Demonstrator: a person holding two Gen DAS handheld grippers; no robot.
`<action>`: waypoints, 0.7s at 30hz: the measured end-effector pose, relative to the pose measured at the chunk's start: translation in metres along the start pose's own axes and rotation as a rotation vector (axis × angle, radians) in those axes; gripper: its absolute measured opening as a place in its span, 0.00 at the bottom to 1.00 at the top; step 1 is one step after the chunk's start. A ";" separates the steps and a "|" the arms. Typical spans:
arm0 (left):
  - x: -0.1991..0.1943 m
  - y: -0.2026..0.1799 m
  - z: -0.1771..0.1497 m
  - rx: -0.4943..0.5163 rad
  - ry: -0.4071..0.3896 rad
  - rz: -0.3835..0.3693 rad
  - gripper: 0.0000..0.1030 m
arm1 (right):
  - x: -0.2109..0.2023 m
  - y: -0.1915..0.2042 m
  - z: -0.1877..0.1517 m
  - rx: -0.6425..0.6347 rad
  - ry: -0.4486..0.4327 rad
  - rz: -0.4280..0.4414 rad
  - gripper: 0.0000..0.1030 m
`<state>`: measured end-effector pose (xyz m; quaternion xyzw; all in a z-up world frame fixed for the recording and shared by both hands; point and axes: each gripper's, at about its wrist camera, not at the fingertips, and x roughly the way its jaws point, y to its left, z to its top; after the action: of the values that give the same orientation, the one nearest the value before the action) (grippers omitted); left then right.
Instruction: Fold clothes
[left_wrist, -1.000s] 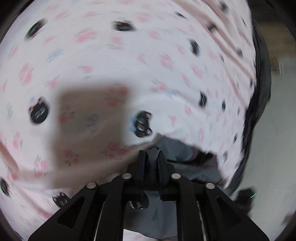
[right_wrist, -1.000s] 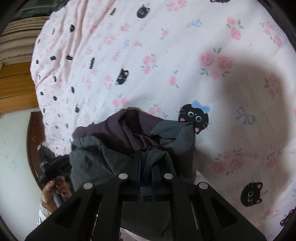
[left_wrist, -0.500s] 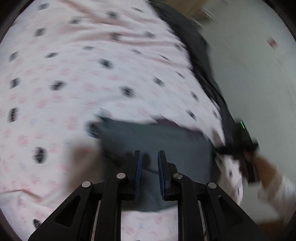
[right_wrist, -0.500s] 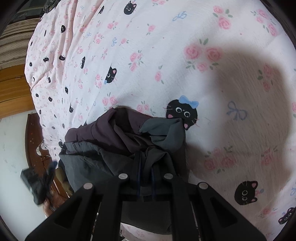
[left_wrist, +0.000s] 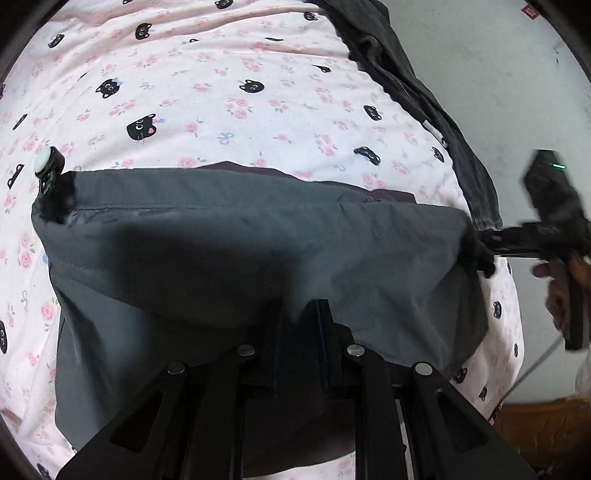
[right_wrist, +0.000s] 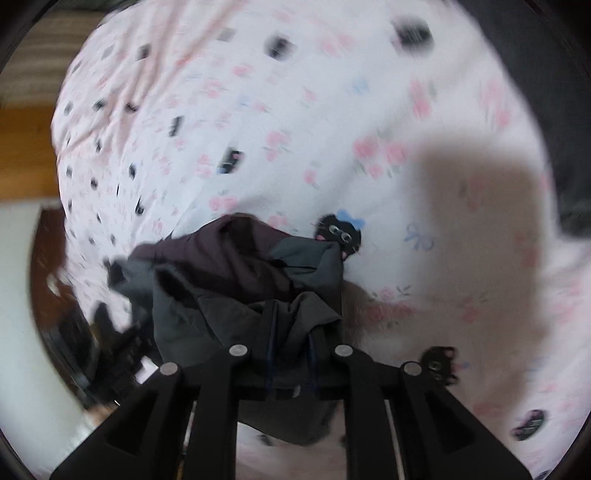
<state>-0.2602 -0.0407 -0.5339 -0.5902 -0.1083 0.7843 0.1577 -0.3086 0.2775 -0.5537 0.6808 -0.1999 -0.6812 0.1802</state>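
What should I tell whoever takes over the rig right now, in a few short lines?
Left gripper: jaws narrow, fingertips over the grey garment; whether they grip it is unclear.
Right gripper: shut on the bunched edge of that garment, blurred.
The garment lies spread across the patterned bedsheet; a second dark garment lies at the bed's far edge.
Done: the garment is pulled out wide.
Left: the folds themselves.
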 end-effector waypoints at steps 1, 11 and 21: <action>0.001 0.000 0.000 -0.001 -0.001 0.005 0.14 | -0.008 0.012 -0.006 -0.062 -0.039 -0.022 0.20; 0.001 0.009 0.004 -0.028 -0.025 0.029 0.13 | -0.053 0.071 -0.038 -0.374 -0.306 -0.126 1.00; -0.002 0.035 0.015 -0.082 -0.088 0.089 0.03 | 0.029 0.145 -0.071 -0.762 -0.194 0.003 0.99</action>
<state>-0.2787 -0.0732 -0.5402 -0.5653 -0.1209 0.8106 0.0933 -0.2422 0.1368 -0.5032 0.4974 0.0502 -0.7674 0.4015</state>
